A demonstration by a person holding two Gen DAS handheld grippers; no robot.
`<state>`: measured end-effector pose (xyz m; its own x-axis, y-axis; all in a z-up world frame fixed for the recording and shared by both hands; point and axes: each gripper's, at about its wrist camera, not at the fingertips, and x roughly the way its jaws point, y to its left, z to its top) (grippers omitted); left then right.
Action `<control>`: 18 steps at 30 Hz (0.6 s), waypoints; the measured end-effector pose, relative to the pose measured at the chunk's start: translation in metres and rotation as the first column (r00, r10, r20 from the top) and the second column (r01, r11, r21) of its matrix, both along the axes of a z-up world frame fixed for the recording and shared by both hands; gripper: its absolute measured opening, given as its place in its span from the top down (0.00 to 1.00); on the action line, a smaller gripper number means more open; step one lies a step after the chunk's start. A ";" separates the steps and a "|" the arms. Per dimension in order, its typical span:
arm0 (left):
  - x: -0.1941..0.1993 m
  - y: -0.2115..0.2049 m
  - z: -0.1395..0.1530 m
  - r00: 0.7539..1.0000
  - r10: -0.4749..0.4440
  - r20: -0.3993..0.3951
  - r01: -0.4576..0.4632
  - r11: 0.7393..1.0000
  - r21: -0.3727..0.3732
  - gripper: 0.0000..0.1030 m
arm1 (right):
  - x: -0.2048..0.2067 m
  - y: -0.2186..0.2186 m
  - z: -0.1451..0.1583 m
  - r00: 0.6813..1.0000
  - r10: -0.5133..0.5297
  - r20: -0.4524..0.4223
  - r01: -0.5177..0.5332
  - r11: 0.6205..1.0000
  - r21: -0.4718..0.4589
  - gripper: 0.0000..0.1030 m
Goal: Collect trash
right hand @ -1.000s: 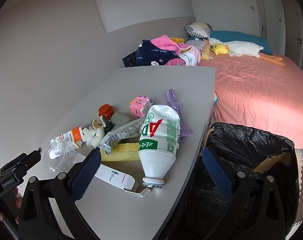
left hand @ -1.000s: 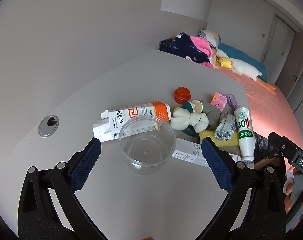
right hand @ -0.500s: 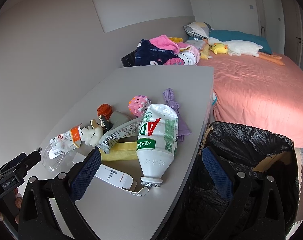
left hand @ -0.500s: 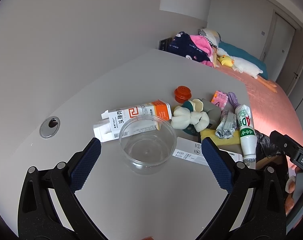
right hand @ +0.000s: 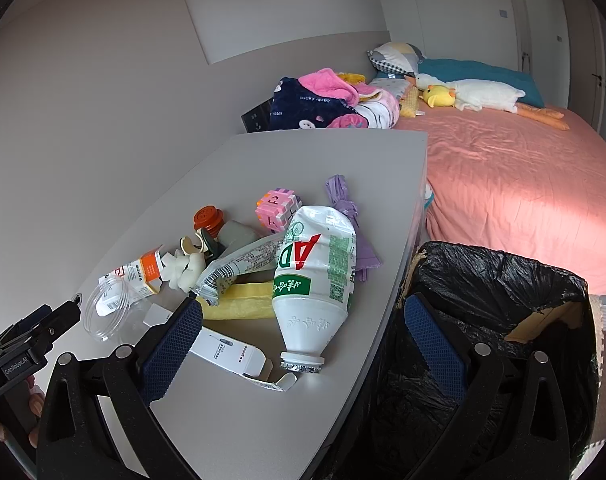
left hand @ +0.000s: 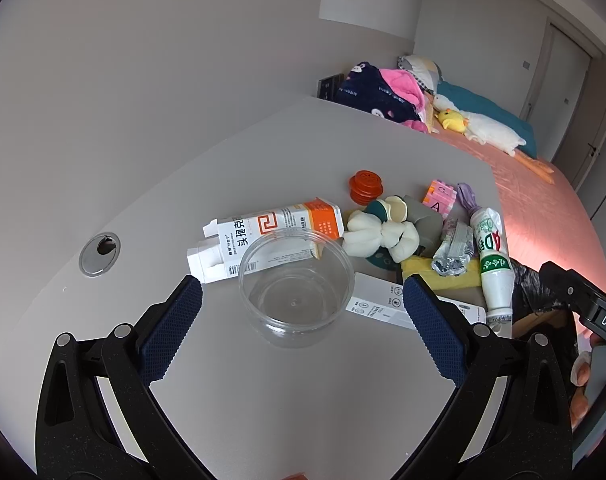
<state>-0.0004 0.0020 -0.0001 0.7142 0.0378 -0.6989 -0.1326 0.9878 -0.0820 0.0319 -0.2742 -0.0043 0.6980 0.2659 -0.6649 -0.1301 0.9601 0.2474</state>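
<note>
Currently your left claw (left hand: 299, 308) is released, jaws spread wide and grasping nothing, with the clear round plastic tub (left hand: 295, 280) standing upright on the grey worktop (left hand: 231, 392) between its blue pads (left hand: 171, 332), apart from both. At the tub's 12 o'clock lies the white-and-orange cardboard carton (left hand: 271, 226), flat on its side. Your right claw (right hand: 299, 344) is likewise released and empty, hovering at the worktop's edge. At its 12 o'clock lies the crushed white plastic bottle with green label (right hand: 317, 276), mouth toward you, touching the yellow crumpled bag (right hand: 239, 306). A flattened white paper box (right hand: 223, 354) lies just beside the left pad. At 3 o'clock stands the bin lined with a black bag (right hand: 499, 304), beside the worktop.
</note>
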 end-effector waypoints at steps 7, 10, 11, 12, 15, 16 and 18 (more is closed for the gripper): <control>0.000 0.000 0.000 1.000 -0.004 -0.002 0.004 1.000 -0.004 0.06 | 0.000 0.000 0.000 1.000 0.000 -0.001 0.000 1.000 -0.001 0.02; 0.000 -0.002 0.001 1.000 -0.010 0.000 0.010 1.000 0.003 0.06 | 0.000 0.000 0.000 1.000 0.000 0.000 0.000 1.000 -0.002 0.02; 0.000 -0.003 0.001 1.000 -0.011 0.000 0.011 1.000 0.005 0.06 | 0.000 -0.001 0.000 1.000 -0.001 -0.002 0.001 1.000 -0.002 0.02; 0.001 -0.003 0.001 1.000 -0.013 0.000 0.013 1.000 0.008 0.06 | 0.000 -0.001 -0.001 1.000 0.000 -0.002 0.000 1.000 -0.002 0.02; 0.001 -0.003 0.001 1.000 -0.010 -0.001 0.010 1.000 0.018 0.06 | -0.001 -0.002 -0.002 1.000 0.003 -0.003 -0.003 1.000 -0.007 0.02; 0.001 -0.003 0.001 1.000 -0.007 -0.001 0.007 1.000 0.016 0.06 | 0.000 -0.001 -0.003 1.000 0.003 -0.004 -0.003 1.000 -0.005 0.02; 0.001 0.000 0.000 1.000 0.001 -0.003 -0.001 1.000 0.004 0.06 | 0.001 -0.004 -0.005 1.000 0.008 -0.009 -0.007 1.000 0.009 0.02</control>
